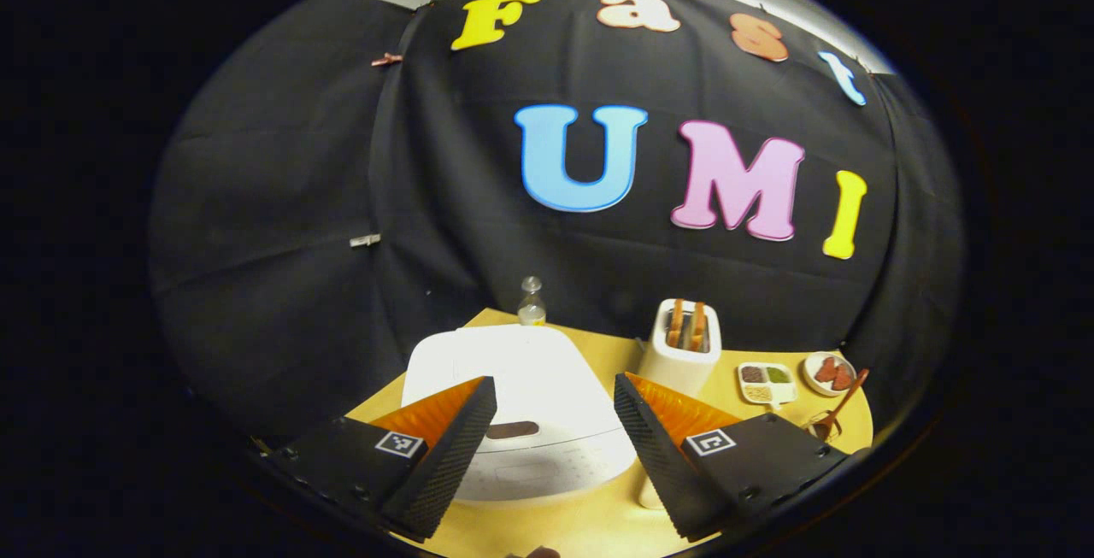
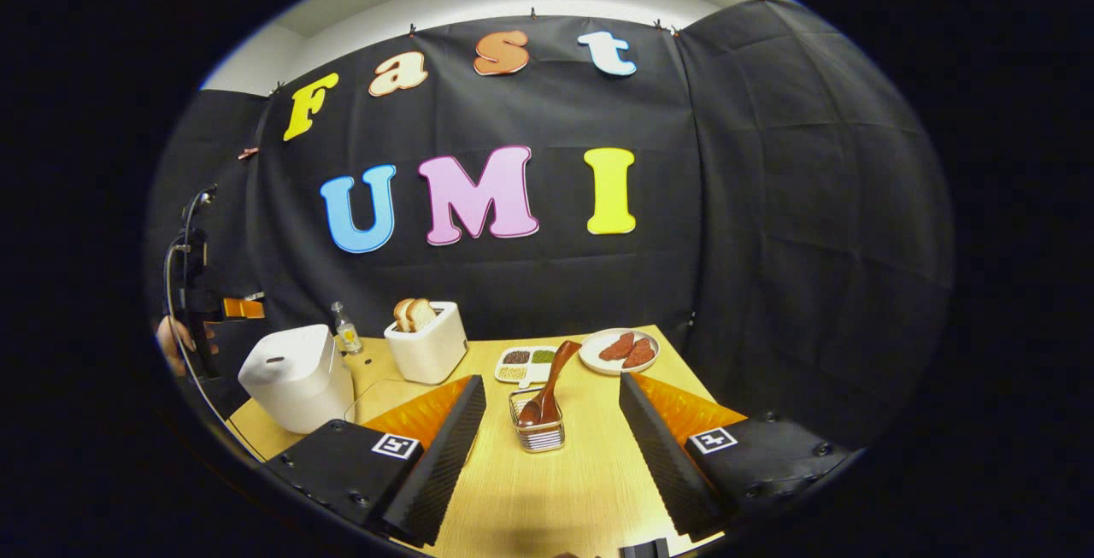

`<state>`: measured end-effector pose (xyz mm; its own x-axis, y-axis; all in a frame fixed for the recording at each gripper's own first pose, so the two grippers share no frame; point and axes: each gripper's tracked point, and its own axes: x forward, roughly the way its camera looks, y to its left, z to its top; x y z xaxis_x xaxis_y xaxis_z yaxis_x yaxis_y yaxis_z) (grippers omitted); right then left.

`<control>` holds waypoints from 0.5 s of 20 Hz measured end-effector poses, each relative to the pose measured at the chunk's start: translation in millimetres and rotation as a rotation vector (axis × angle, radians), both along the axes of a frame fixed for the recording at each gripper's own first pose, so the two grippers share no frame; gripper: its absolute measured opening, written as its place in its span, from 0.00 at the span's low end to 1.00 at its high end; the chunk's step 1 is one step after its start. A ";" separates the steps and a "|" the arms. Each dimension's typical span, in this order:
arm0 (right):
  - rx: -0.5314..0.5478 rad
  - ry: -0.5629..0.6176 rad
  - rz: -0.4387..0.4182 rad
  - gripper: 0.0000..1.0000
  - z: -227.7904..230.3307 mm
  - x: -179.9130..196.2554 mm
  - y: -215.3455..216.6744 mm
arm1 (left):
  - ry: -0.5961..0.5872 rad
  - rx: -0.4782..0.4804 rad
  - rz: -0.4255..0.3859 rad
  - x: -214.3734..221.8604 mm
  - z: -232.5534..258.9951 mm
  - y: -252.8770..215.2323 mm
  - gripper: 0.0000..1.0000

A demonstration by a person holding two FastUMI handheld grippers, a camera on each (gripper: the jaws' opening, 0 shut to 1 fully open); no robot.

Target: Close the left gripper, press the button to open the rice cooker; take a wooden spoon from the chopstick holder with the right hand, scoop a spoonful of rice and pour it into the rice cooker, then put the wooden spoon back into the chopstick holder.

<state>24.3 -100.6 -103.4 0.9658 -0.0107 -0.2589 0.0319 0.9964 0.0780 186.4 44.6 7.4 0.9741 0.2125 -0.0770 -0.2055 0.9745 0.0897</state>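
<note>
left gripper [image 1: 554,408] spread wide, nothing in it, hanging right over the shut rice cooker [image 1: 521,404] | right gripper [image 2: 551,413] also wide open and empty | wooden spoon [image 2: 549,389] sitting tilted in the chopstick holder [image 2: 538,434], mid-table [image 2: 547,498], between its fingers

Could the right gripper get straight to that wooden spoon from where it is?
Probably yes. The right gripper is open, and the wooden spoon stands in the chopstick holder directly ahead, with bare table between.
</note>
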 end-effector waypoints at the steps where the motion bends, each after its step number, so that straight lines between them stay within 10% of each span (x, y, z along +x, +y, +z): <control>1: -0.007 -0.010 0.001 0.99 4.8 -3.7 8.9 | -0.020 0.032 -0.024 -14.2 9.7 -5.9 0.95; 10: -0.108 -0.110 0.061 0.99 44.2 -64.3 83.1 | -0.115 0.010 -0.212 -126.9 23.9 -51.0 0.96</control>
<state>-40.0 -17.5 -59.2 0.9880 0.0269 -0.1523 -0.0318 0.9991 -0.0296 59.5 -6.4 31.3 0.9993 0.0023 0.0381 -0.0056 0.9961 0.0877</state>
